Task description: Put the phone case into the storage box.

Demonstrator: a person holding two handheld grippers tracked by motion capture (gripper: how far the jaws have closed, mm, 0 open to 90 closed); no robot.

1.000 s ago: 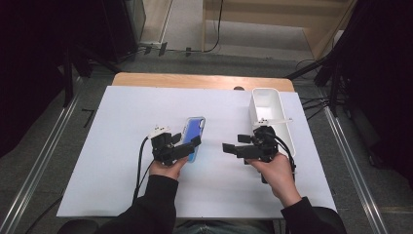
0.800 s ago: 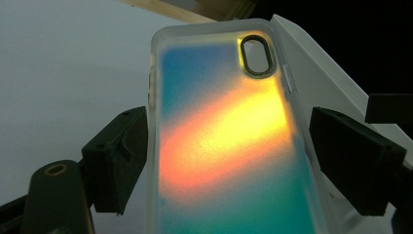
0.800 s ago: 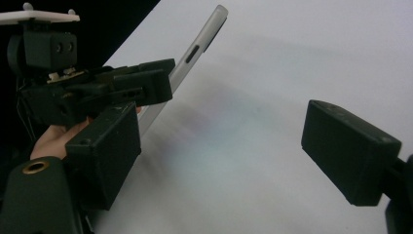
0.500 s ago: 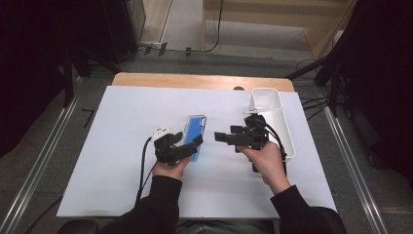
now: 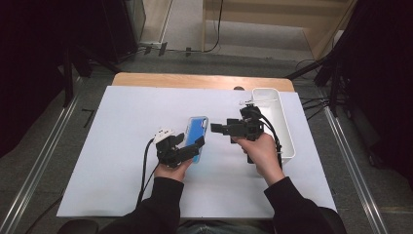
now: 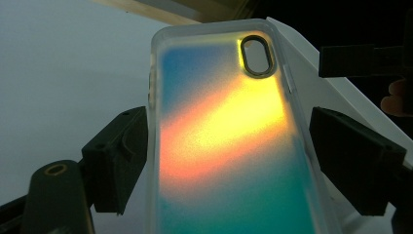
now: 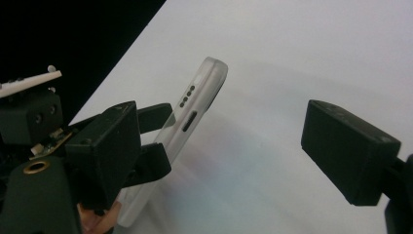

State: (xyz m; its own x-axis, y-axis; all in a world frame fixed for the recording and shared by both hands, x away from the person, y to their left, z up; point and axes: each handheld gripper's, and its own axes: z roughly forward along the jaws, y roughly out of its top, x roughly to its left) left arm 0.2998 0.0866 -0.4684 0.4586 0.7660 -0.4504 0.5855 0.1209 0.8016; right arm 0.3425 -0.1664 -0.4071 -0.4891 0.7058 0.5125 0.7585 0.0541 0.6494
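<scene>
A white table (image 5: 122, 146) takes up the middle of the high view, with a strip of bare wood along its far edge. At its right side, toward the upper right of the table top, stands a long white bin (image 5: 282, 122), narrow end toward the far edge.

Two forearms in dark sleeves come in from the bottom of the high view. The right gripper (image 5: 218, 129) sits just right of centre, its black body lying across the near left wall of the bin and its jaws pointing toward the left of the frame. In the right gripper view, its jaws stand apart with only bare table top between them.

The left gripper (image 5: 192, 146) lies a little below and left of centre. It holds a phone case (image 5: 197, 134), which looks blue from above and reaches from the jaws up toward the centre of the frame. In the left gripper view the phone case (image 6: 229, 141) rises from the bottom edge to near the top, clear-rimmed and shining blue, yellow and orange, with an oval camera opening (image 6: 257, 54) at upper right. The left jaw lies against one long edge; a narrow gap shows at the other, so whether the jaws clamp it cannot be told. In the right gripper view the phone case (image 7: 192, 114) appears edge-on at centre left, tilted up off the table.
</scene>
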